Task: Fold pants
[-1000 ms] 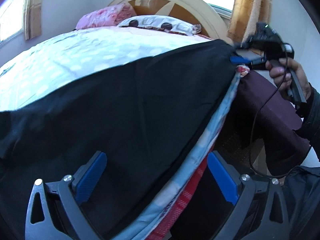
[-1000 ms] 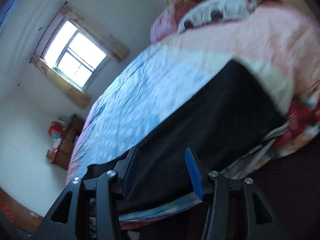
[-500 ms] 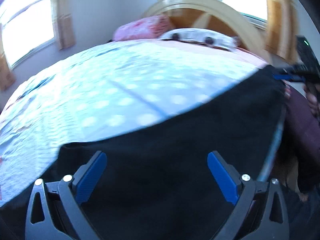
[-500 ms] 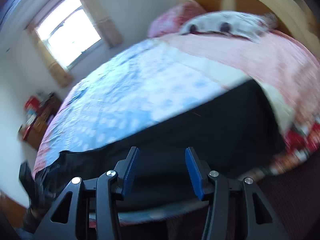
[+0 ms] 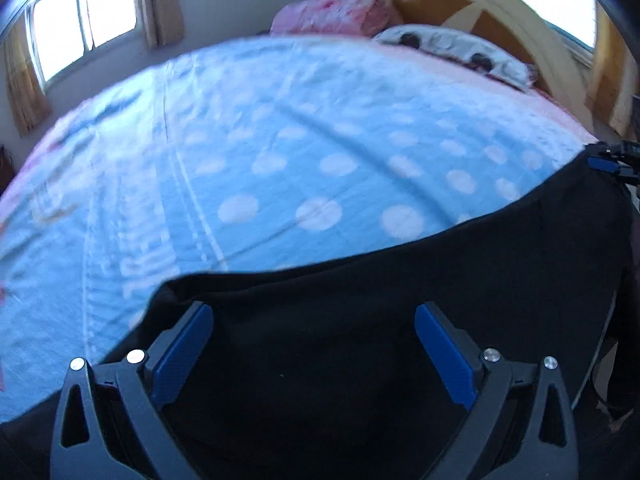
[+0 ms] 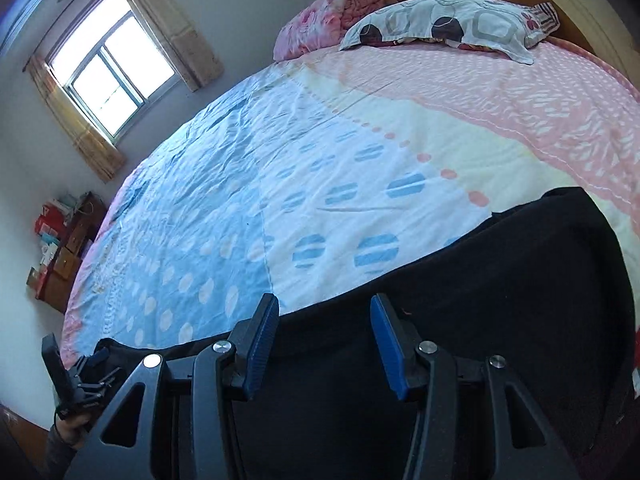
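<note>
The pants point(image 5: 380, 320) look to me like soft, limp, fairly light cloth that will sag and drag wherever I don't support it, so I'd take hold at the corners of an edge rather than mid-panel, pinching both layers so nothing slips. They are plain black, matte, with no detail I can make out, and lie spread along the near side of the bed point(image 6: 320, 140), over its blue, cream and pink dotted cover. My left gripper point(image 5: 314, 344) sits low over one end of the cloth with its jaws spread wide and nothing between them. My right gripper point(image 6: 324, 344) hovers over the other end, near the far black edge, jaws parted more narrowly and also empty. A patterned pillow point(image 6: 444, 24) rests at the headboard.
</note>
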Demonstrator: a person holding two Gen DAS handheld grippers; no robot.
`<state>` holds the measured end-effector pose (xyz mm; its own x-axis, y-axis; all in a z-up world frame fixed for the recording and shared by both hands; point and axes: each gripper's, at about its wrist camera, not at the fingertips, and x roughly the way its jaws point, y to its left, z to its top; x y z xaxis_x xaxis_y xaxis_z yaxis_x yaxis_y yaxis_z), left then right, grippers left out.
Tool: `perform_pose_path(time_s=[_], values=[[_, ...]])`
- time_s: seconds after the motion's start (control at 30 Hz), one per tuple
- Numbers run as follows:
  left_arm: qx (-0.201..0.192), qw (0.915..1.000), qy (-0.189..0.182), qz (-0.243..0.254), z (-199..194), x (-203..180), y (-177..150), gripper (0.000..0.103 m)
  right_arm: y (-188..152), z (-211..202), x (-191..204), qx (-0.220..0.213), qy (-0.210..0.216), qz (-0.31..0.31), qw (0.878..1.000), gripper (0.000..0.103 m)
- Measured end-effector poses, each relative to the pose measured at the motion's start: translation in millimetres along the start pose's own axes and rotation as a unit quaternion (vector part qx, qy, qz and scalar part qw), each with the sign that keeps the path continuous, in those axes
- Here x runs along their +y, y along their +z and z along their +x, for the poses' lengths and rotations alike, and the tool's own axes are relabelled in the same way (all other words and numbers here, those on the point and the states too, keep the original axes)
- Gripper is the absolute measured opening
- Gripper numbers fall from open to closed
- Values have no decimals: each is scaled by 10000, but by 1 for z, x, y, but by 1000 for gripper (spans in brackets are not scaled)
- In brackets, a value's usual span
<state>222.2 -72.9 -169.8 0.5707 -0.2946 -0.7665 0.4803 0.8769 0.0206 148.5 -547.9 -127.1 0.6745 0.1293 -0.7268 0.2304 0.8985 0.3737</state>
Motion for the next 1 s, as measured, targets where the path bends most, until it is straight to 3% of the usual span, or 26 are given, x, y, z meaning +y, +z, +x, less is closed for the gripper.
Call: perform_pose_path(time_s=[0.17, 0.3, 0.43, 0.53, 0.63, 0.83, 1.0], values=[[-82, 9984, 560, -20, -11, 12, -6, 103, -40, -13, 49, 228, 615, -388, 9971, 50], [196, 9969, 605, -468, 0, 29, -13, 103, -93, 5, 112, 786, 1003, -1260, 9838, 50], [194, 9968, 668, -403, 1, 25, -18, 103, -131, 38, 136, 1369, 909, -1502, 9749, 50], [172, 9964, 683, -481, -7, 18, -20, 103, -138, 41, 138, 1224, 815, -1645, 9754, 50], [-64, 9981, 396, -462, -23, 2, -18, 103, -131, 27, 131, 1110, 1043, -1395, 9784, 51], [-179, 9995, -209, -158, -31, -54, -17, 103, -108, -16, 75, 456, 905, -733, 9921, 51], [-231, 9967, -659, 413, -25, -111, 0, 103, -80, -67, -5, -295, 298, 349, 9985, 51]])
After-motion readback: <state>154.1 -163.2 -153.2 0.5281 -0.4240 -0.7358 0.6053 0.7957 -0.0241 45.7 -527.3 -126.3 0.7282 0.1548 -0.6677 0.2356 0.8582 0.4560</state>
